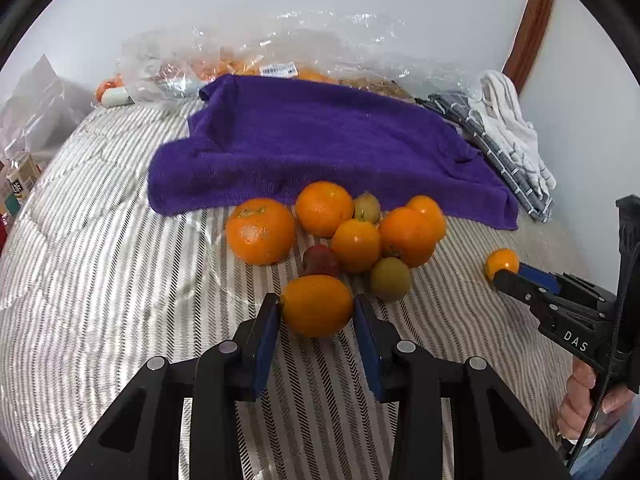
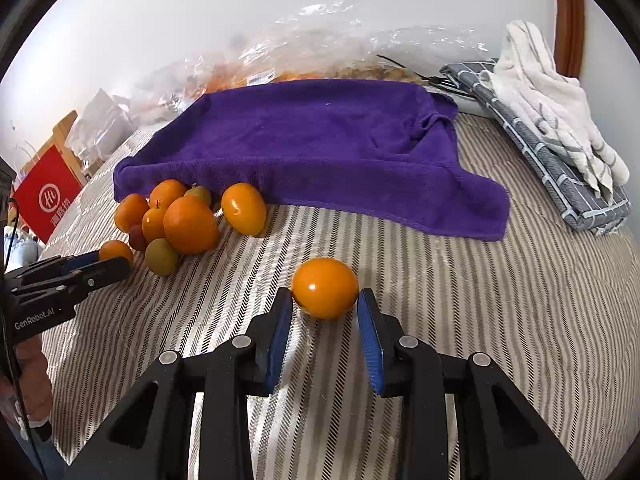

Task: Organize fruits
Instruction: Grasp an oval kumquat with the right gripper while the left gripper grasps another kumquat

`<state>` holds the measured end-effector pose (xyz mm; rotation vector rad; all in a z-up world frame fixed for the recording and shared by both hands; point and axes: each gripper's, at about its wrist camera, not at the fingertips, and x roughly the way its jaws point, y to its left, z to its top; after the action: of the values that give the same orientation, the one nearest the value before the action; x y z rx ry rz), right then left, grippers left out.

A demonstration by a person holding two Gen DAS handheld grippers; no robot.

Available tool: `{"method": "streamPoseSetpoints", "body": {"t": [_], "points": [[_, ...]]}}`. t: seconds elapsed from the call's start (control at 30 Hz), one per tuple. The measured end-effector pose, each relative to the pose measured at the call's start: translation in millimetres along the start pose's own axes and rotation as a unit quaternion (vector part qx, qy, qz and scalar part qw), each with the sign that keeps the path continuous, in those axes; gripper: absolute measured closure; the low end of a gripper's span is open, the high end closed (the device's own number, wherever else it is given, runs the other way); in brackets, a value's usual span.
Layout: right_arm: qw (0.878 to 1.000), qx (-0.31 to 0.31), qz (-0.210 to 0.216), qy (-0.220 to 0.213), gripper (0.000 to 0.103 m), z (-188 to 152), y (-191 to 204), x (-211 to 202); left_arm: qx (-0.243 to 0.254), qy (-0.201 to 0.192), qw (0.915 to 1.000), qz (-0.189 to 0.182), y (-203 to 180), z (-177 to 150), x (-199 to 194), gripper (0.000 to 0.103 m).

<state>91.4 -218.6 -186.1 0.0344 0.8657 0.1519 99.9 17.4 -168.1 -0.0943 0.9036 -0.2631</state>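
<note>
- My left tool (image 1: 316, 307) pinches an orange (image 1: 317, 305) right by the fruit pile (image 1: 352, 232).
- My right tool (image 2: 325, 307) sits spread around a lone orange (image 2: 325, 288) on the striped cloth (image 2: 480, 320), pads not clearly touching.

orange and green fruits (image 1: 356, 236) piled; one orange (image 2: 325, 288) apart.

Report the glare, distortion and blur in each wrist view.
Left wrist: fisheye bends the striped cloth; glints on the plastic bag; bag and left-edge clutter soft. Right wrist: a bright highlight on the orange between the right gripper fingers; black vignette corners; the far bag hazy.
</note>
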Motion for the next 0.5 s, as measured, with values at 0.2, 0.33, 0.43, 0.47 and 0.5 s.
{"method": "streamPoseSetpoints", "body": {"t": [0.2,0.33,0.43,0.47,0.5], "points": [[1.0,0.011,-0.003,-0.006,0.076,7,-8,-11,-0.009,-0.012,0.9998,0.011,4,13,-20,0.067],[1.0,0.013,0.001,-0.007,0.081,13,-9,-17,-0.01,-0.015,0.9996,0.022,8,21,-27,0.068],[1.0,0.007,0.008,-0.001,0.076,13,-10,-13,-0.009,-0.02,0.9995,0.022,8,23,-31,0.067],[1.0,0.005,0.009,-0.001,0.07,12,-10,-13,-0.009,-0.02,0.9995,0.022,8,23,-31,0.067],[1.0,0.003,0.008,-0.001,0.065,10,-9,-12,-0.01,-0.019,0.9995,0.022,8,23,-31,0.067]]}}
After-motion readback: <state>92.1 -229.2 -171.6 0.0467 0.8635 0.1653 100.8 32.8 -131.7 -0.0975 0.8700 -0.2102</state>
